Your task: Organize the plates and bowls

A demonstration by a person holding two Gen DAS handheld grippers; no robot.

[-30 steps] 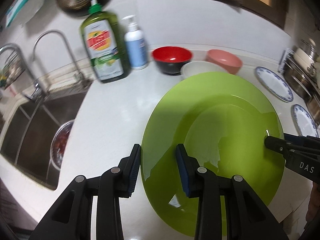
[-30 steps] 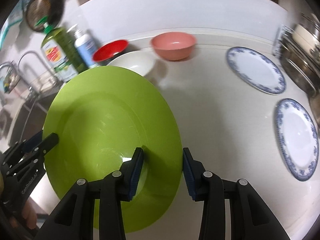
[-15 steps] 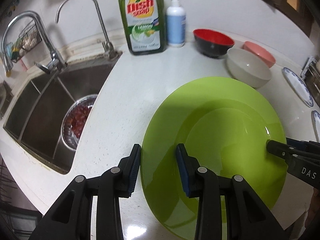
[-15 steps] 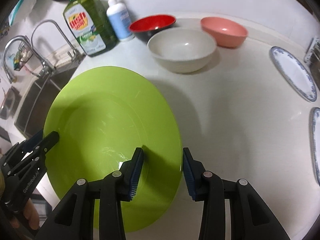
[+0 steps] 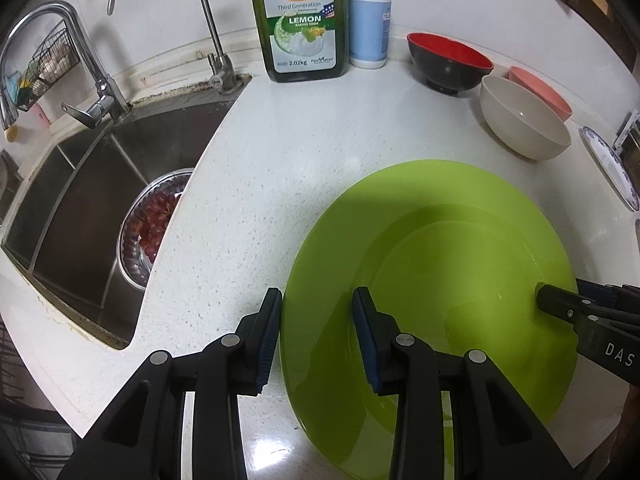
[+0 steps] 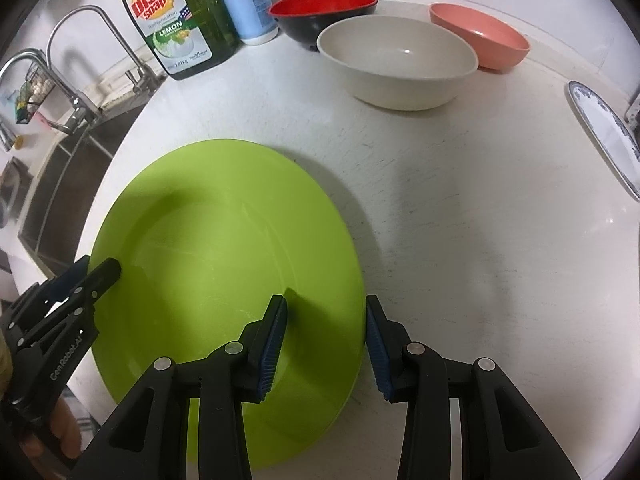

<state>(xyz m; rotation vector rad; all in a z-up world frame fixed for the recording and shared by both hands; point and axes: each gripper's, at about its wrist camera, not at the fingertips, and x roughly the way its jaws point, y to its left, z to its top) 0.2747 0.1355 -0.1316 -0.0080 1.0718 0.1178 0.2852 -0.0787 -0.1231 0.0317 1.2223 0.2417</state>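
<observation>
you have the green plate held from two sides, low over the white counter. your left gripper straddles the plate's rim at its 9 o'clock side: one blue pad sits outside the edge, the other over the plate's inner face. the jaws stand partly apart with the rim between them, but you cannot tell from either view whether the pads actually press on it.

your right gripper does the same at the plate's 3 o'clock side, one pad inside, one just past the edge; again, whether it bites the rim cannot be told.

in the right wrist view the cream bowl sits at 12 o'clock beyond the plate, apart from it, with the red-and-black bowl behind it toward 11 and the pink bowl toward 1. a blue-rimmed plate lies at 3 o'clock by the picture's edge.

the dish soap bottle and a white pump bottle stand at 12 o'clock in the left wrist view, the sink at 9, holding a metal bowl of red fruit.
</observation>
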